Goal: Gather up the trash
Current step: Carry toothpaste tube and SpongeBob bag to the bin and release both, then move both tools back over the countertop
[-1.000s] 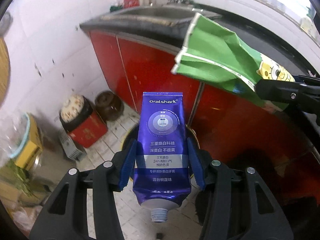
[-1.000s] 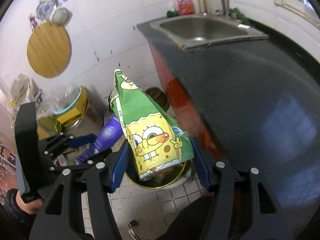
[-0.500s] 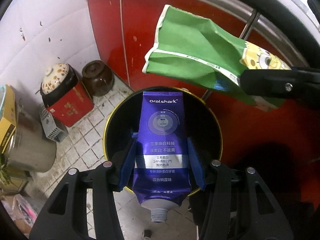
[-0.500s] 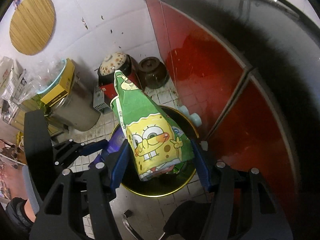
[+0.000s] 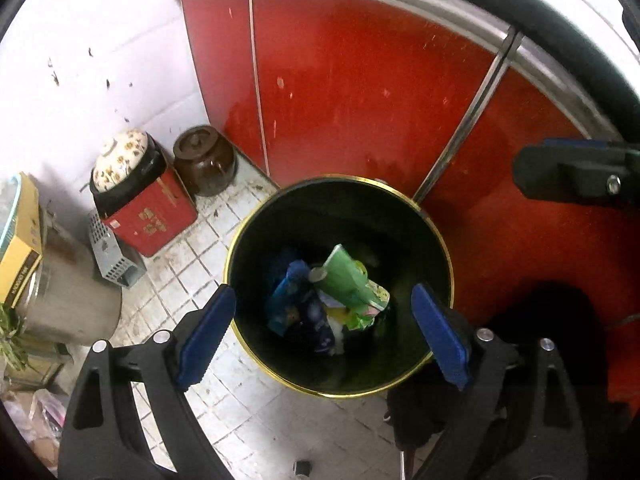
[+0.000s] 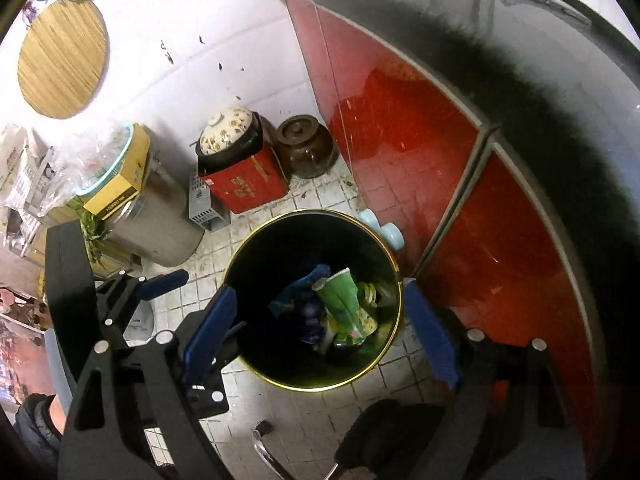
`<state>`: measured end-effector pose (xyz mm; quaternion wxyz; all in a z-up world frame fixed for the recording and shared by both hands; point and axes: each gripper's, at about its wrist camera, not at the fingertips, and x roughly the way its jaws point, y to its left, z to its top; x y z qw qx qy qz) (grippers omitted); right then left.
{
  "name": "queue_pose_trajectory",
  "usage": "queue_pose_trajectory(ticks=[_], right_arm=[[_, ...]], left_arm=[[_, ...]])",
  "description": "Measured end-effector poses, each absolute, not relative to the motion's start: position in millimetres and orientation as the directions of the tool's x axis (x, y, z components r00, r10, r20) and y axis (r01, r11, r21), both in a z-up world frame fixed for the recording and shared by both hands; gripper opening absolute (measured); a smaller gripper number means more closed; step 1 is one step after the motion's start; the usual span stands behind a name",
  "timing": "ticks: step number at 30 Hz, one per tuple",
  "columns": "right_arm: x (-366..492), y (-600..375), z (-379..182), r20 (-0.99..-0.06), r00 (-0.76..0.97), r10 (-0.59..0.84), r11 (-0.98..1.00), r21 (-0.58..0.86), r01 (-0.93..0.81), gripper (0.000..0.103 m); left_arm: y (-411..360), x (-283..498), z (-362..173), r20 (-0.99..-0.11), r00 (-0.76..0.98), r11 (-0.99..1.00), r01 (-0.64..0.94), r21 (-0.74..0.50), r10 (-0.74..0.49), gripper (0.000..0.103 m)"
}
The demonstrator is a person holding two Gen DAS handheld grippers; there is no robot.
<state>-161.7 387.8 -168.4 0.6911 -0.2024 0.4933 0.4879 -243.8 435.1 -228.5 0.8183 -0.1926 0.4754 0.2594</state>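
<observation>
— Both tongs hang over the bin. From the left wrist view, the left gripper (image 5: 324, 324) has its jaws spreading apart, nothing between the blue pads. Where's the trash?

— Straight below it, down inside the black bin (image 5: 436, 236). The green carton (image 5: 348, 280) lies at the bottom, long axis slanting from upper left to lower right, with the blue tube (image 5: 292, 292) just beside it on the left, touching.

— And the right wrist view?

— The right gripper (image 6: 320, 328) is likewise opening and empty, pointing steeply down into the same bin (image 6: 394, 272). The carton (image 6: 342, 300) sits between its pads in the picture, but well below them. The left gripper (image 6: 160, 284) shows at the left, near the rim.

— Which hand is nearer?

— Neither clearly; both hover over the mouth. I'd judge the drop done, so the next move is away from the bin towards more trash, none of it seen here.
</observation>
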Motion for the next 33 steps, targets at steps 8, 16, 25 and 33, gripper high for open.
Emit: queue_pose_trajectory(ticks=[8, 16, 25, 33], right_arm=[[-152, 277, -52, -0.769, 0.258, 0.585, 0.551, 0.143, -0.822, 0.089], [-122, 72, 26, -0.684, 0.579, 0.444, 0.827, 0.063, -0.559, 0.093], [-144, -138, 28, -0.658, 0.732, 0.176, 0.981, 0.052, -0.189, 0.095], [-149, -197, 5, -0.676, 0.726, 0.128, 0.992, 0.089, -0.091, 0.095]], left_arm=[[377, -221, -114, -0.766, 0.561, 0.859, -0.512, -0.023, 0.313, 0.096], [261, -146, -32, -0.666, 0.734, 0.964, -0.252, -0.08, 0.136, 0.096], [105, -74, -19, -0.676, 0.729, 0.994, 0.088, -0.071, -0.113, 0.096], [42, -65, -25, -0.699, 0.698, 0.975, 0.223, 0.008, -0.154, 0.096]])
